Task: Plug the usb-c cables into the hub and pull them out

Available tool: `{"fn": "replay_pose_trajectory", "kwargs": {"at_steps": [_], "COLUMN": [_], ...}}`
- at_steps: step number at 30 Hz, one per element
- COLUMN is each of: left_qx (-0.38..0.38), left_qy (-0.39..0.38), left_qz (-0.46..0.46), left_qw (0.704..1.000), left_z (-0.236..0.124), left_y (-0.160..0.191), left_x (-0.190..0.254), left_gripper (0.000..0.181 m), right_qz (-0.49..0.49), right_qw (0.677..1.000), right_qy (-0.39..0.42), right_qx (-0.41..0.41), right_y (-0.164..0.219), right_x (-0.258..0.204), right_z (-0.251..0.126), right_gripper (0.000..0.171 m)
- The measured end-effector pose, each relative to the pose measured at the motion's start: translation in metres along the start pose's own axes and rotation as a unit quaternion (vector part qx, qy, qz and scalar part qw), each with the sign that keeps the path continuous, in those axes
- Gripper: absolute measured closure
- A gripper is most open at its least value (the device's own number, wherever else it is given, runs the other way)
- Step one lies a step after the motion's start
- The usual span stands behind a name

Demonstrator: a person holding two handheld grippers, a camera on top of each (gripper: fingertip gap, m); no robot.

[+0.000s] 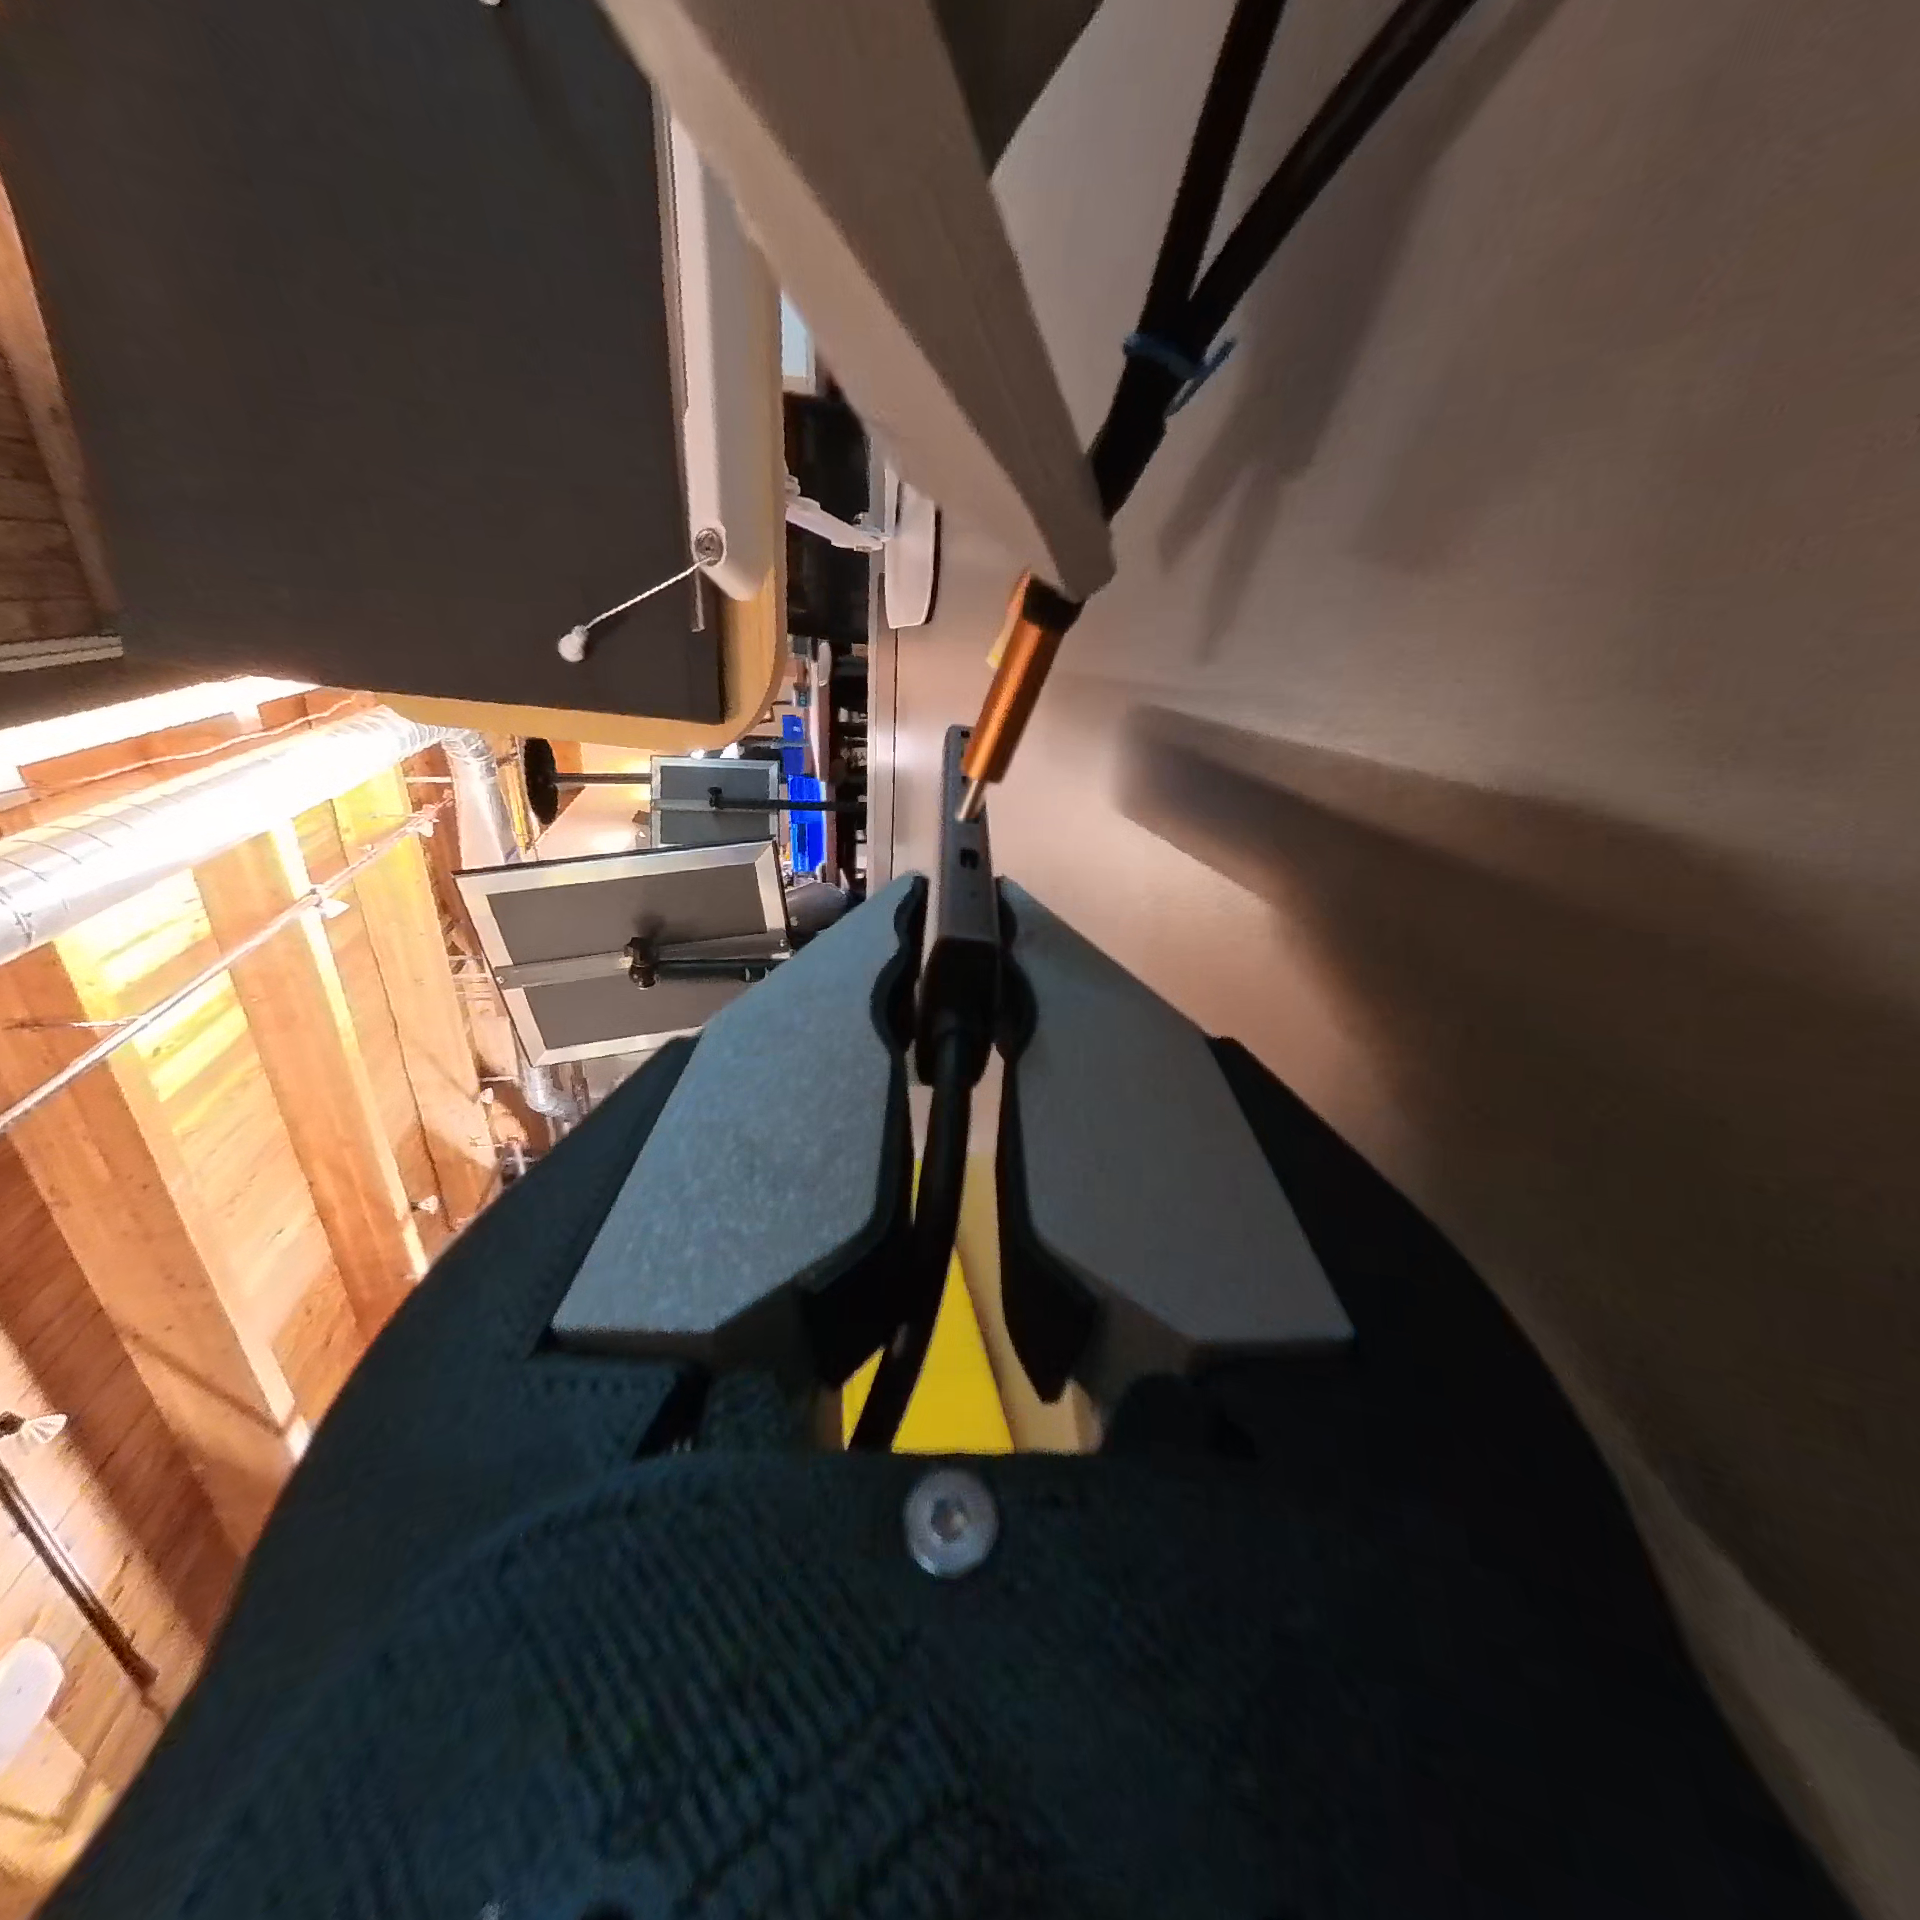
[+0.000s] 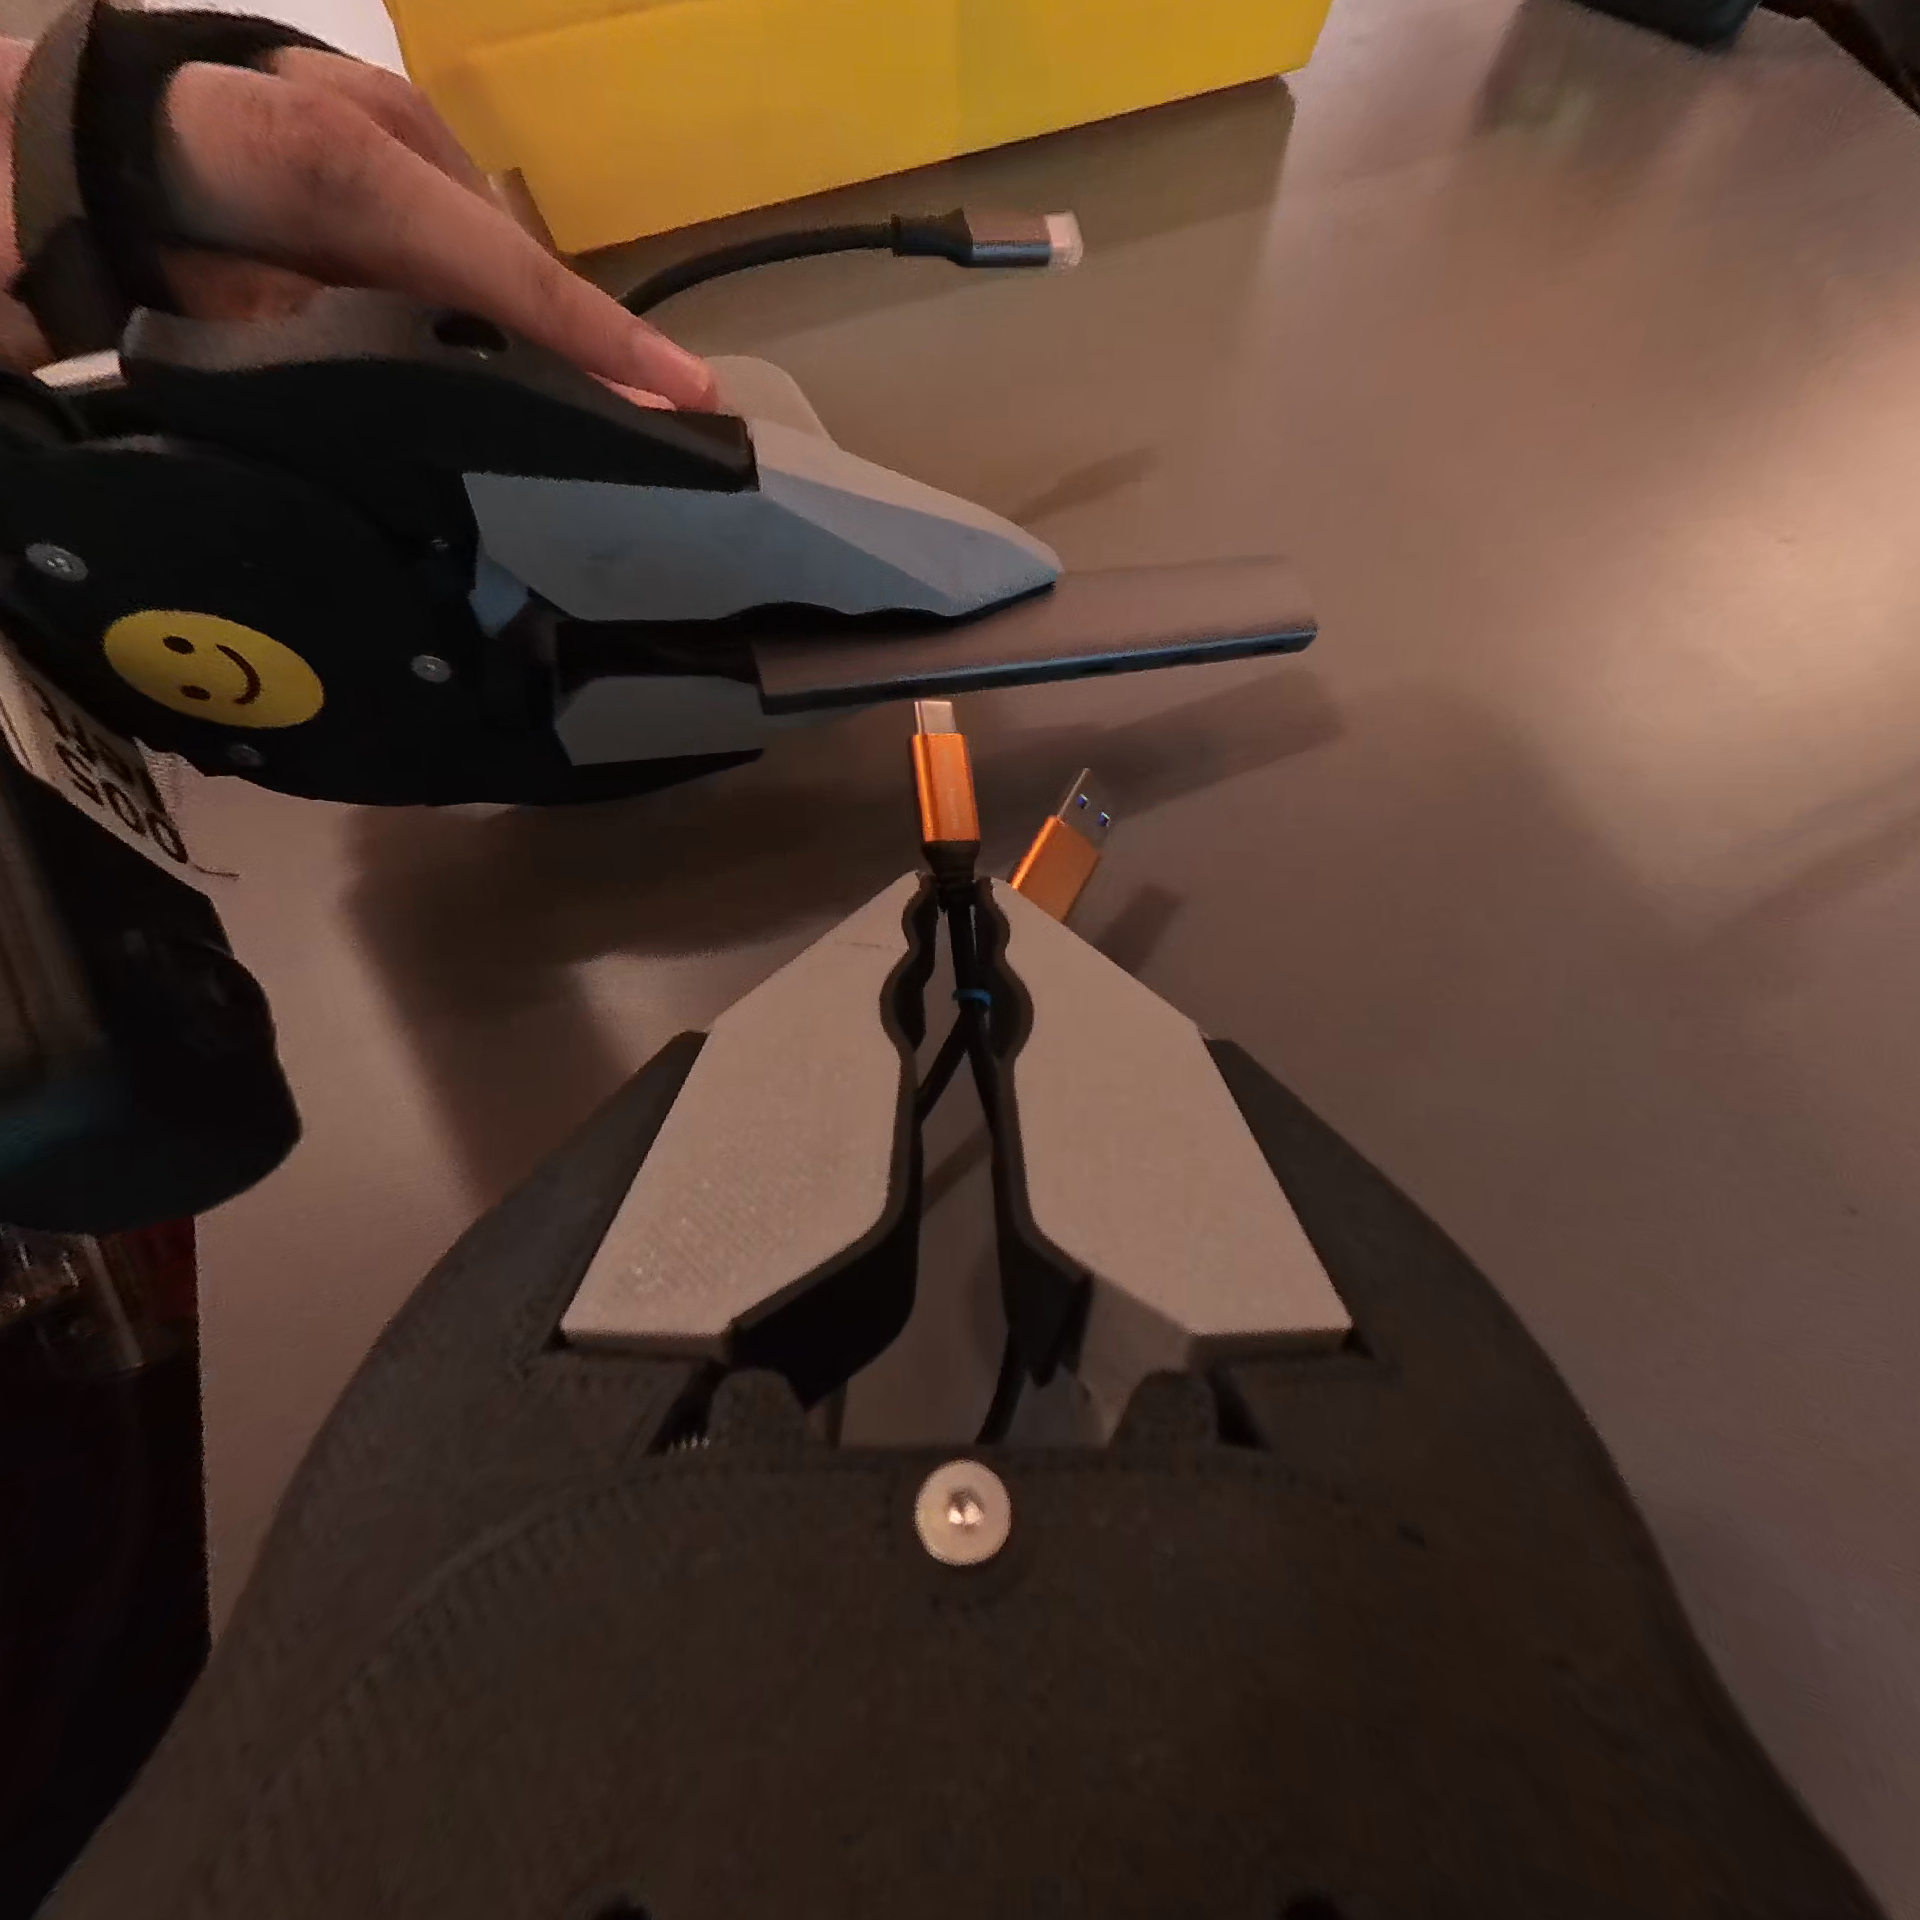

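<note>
The desk (image 2: pixel 1507 520) is carrying a yellow bin (image 2: pixel 831 94) at its far edge, with the hub's own grey-tipped lead (image 2: pixel 997 244) lying just in front of it.

The left gripper (image 1: pixel 961 883) is clamping its fingers on the cable end of the dark, flat hub (image 2: pixel 1039 649) and is holding it lifted off the desk, roughly level, with its port edge facing the other gripper.

The right gripper (image 2: pixel 951 883) is pinching the black cord just behind the orange usb-c plug (image 2: pixel 940 779), fingers together on it. The plug's metal tip is sitting just short of the hub's edge, apart from it or at most barely touching; no plug is seated in any port.

A second orange connector, a USB-A plug (image 2: pixel 1065 847), is dangling beside the right fingers, tied to the same cord bundle.

Judging from this, the task is at an insertion: aligning and pushing in are still ahead, then pulling out.
</note>
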State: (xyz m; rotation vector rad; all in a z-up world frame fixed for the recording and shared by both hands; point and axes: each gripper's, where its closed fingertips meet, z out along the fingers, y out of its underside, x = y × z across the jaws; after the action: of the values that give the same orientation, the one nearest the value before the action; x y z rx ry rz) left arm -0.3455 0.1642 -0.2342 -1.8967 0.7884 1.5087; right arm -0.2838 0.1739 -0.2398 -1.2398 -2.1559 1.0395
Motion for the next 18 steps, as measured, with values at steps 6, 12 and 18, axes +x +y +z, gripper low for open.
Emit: {"fn": "replay_pose_trajectory", "kwargs": {"at_steps": [6,12,18], "left_qx": [-0.002,-0.003,-0.011], "left_qy": [0.0,0.001,-0.004], "left_qz": [0.009,0.011,0.02], "left_qw": [1.0,1.0,1.0], "left_z": [0.0,0.0002,0.0006], "left_y": [-0.0006,-0.0005,0.0012], "left_x": [0.0017,0.0024,0.002], "left_gripper": [0.174,0.174,0.174], "right_qz": [-0.004,-0.009,-0.018], "right_qw": [1.0,1.0,1.0], "right_qy": [-0.001,0.0,0.001], "right_qx": [-0.005,-0.008,-0.008], "right_y": [0.0005,0.0012,0.0005], "right_x": [-0.0034,-0.0044,-0.0061], "right_z": [0.0039,0.004,0.0048], "right_gripper": [0.167,0.167,0.167]}}
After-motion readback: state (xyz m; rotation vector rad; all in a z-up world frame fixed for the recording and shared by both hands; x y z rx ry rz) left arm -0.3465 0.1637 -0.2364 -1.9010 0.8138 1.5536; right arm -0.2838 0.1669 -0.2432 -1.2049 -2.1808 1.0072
